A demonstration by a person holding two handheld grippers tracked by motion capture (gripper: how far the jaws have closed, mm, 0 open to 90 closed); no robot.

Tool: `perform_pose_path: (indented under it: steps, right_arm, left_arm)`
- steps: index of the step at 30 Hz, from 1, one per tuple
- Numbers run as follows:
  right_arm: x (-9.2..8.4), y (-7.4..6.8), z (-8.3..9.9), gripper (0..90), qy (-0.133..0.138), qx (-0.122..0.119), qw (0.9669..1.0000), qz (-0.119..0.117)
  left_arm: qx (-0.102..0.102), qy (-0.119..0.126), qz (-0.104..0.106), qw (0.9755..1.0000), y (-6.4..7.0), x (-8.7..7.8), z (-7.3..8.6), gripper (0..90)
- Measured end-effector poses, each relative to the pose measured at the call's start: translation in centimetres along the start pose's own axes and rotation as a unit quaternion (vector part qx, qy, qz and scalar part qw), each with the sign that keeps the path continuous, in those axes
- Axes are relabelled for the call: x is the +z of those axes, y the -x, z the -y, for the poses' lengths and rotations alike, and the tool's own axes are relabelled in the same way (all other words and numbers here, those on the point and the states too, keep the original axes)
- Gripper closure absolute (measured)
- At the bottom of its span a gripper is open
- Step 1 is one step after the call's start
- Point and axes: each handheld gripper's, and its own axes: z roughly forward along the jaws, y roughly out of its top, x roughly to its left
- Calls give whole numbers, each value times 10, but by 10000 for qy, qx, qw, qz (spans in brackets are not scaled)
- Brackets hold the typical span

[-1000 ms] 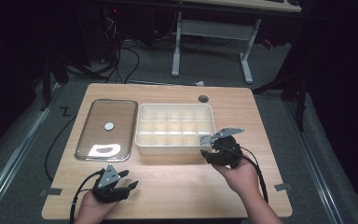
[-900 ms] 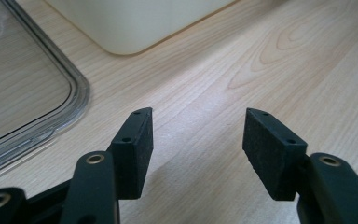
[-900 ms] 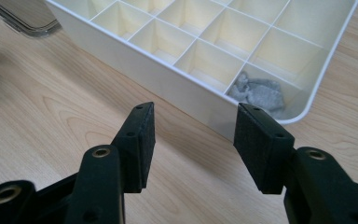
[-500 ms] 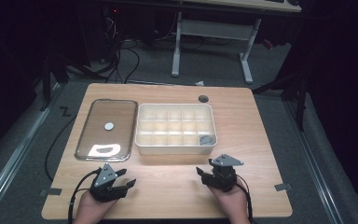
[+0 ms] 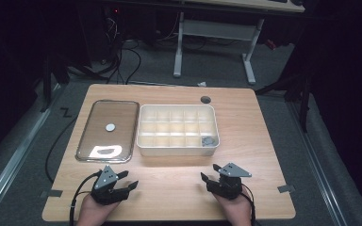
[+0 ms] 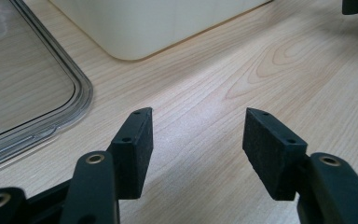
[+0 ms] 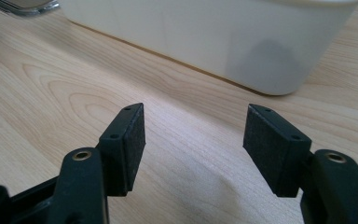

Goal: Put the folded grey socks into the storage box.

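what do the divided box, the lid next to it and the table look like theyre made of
Divided box: likely plastic, cream, matte, faintly translucent; a dark shape shows through its wall in the right gripper view.
Lid: probably clear glossy plastic; the wood shows through and glare sits on it.
Table: light wood or wood-look laminate with visible grain.

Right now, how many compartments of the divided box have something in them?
1. A small grey round object lies in the front right corner compartment of the white compartment box. The other compartments look empty from the high view, though the near wall may hide small items.
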Motion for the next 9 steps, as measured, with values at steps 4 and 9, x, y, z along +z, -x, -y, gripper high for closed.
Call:
perform_pose_path:
  steps: [4,9]
  right_arm:
    - [1,0,1,395,-5,38,10000,79]
    - [2,-1,1,394,-32,50,9999,120]
  left_arm:
    - [14,-6,10,10000,-1,0,0,435]
    - [-3,29,-5,10000,-3,-1,0,436]
